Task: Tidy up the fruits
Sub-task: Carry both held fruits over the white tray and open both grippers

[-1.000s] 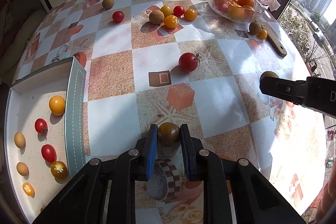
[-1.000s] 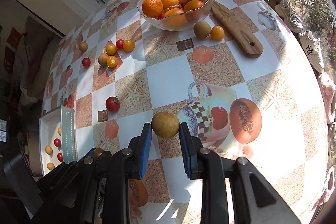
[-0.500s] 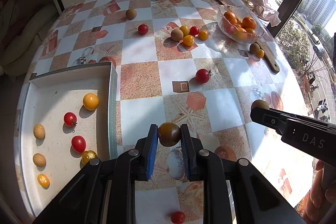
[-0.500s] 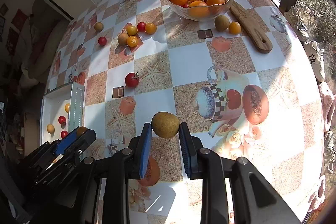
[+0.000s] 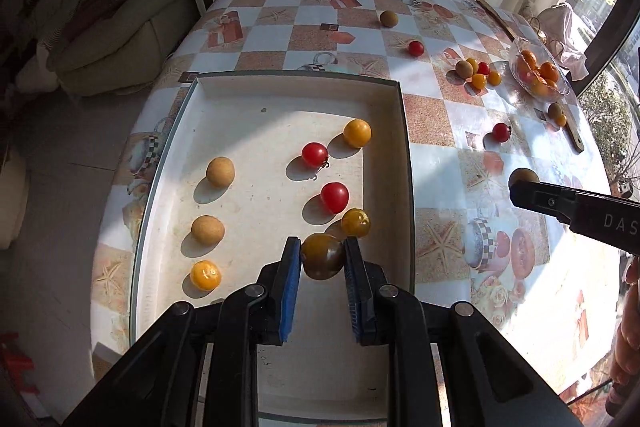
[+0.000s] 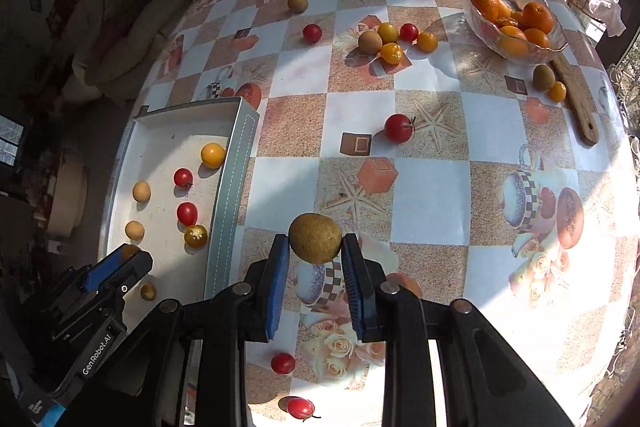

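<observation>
My left gripper (image 5: 322, 259) is shut on a dark brown-orange tomato (image 5: 323, 255) and holds it above the white tray (image 5: 396, 163), near its right wall. Several red, yellow and tan fruits lie in the tray, among them a yellow tomato (image 5: 355, 222) just beyond my held one. My right gripper (image 6: 314, 251) is shut on a tan round fruit (image 6: 315, 237) above the table, right of the tray (image 6: 230, 187). It also shows in the left wrist view (image 5: 522, 177). The left gripper (image 6: 120, 259) shows over the tray in the right wrist view.
Loose fruits lie on the checkered table: a red tomato (image 6: 398, 127), a cluster (image 6: 390, 39) farther off, two red ones (image 6: 283, 363) near the front edge. A glass bowl of oranges (image 6: 516, 23) and a wooden board (image 6: 576, 99) stand at the right.
My left gripper has swung left with the dark tomato, from over the table to over the tray. My right gripper has risen and drawn back, still holding the tan fruit.
</observation>
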`<state>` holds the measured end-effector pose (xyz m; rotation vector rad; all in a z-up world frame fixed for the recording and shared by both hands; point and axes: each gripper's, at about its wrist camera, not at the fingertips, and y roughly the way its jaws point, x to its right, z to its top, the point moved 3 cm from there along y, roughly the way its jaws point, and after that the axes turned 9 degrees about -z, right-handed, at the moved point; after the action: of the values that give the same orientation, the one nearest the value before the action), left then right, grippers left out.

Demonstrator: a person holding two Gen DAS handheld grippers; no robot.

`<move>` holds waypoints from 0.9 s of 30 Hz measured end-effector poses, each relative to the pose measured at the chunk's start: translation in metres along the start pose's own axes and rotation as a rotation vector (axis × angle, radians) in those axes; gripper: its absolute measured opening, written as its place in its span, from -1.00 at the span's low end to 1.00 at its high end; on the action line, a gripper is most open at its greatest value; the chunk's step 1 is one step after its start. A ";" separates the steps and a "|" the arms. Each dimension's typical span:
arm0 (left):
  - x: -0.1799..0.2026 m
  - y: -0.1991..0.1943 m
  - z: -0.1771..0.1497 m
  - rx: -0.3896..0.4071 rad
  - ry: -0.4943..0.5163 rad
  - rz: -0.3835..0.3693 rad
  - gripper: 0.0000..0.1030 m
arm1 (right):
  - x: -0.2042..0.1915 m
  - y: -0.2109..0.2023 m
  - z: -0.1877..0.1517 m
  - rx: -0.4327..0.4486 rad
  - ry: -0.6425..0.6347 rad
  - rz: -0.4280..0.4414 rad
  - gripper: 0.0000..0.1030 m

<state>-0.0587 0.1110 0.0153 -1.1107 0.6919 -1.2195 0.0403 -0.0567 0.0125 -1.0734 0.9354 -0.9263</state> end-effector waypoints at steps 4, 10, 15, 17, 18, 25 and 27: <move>-0.033 -0.005 -0.014 -0.008 -0.064 0.039 -0.55 | -0.038 0.006 0.003 -0.020 -0.074 0.032 -0.43; -0.074 -0.007 -0.039 -0.026 -0.147 0.082 -0.55 | -0.089 0.021 0.001 -0.077 -0.160 0.081 -0.43; -0.098 0.004 -0.055 -0.059 -0.205 0.094 -0.55 | -0.125 0.038 -0.009 -0.137 -0.225 0.101 -0.43; -0.102 0.009 -0.058 -0.069 -0.217 0.095 -0.55 | -0.134 0.045 -0.014 -0.154 -0.255 0.091 -0.43; -0.104 0.011 -0.059 -0.071 -0.222 0.093 -0.55 | -0.138 0.047 -0.017 -0.160 -0.268 0.084 -0.43; -0.107 0.021 -0.064 -0.085 -0.228 0.084 -0.55 | -0.152 0.061 -0.026 -0.190 -0.325 0.037 -0.43; -0.106 0.021 -0.064 -0.082 -0.223 0.085 -0.55 | -0.152 0.064 -0.026 -0.194 -0.328 0.028 -0.43</move>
<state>-0.1351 0.1938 -0.0408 -1.2507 0.6158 -0.9850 -0.0232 0.0920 -0.0306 -1.3276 0.7747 -0.6194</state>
